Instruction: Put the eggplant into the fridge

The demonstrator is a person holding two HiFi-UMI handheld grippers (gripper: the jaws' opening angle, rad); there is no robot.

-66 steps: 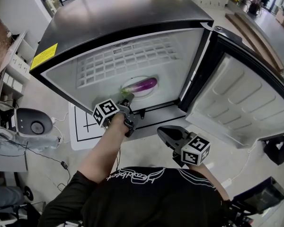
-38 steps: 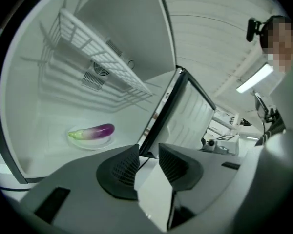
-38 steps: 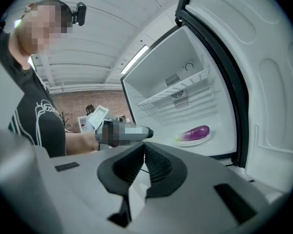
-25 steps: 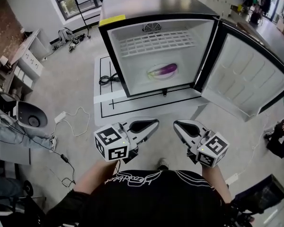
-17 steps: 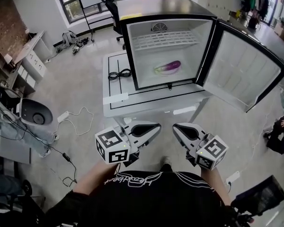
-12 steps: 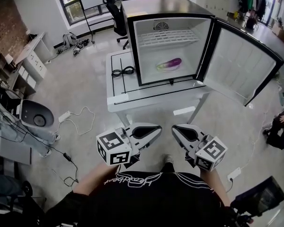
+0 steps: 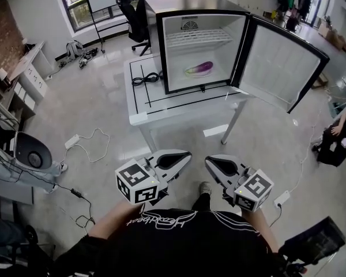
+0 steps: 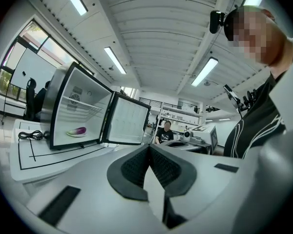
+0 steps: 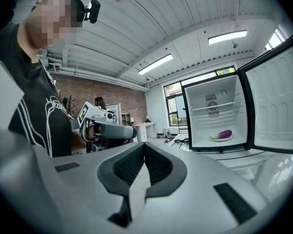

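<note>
Eggplant [image 7: 199, 68] is laid inside fridge [image 7: 190, 2], placing judged done; door [image 7: 277, 62] is seen open. Left tongs [image 7: 186, 154] and right tongs [image 7: 209, 160] are pressed together, empty

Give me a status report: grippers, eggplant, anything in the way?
Left gripper and right gripper shut, empty, far from the fridge. Eggplant on a plate inside, door open. Nothing in the way.
</note>
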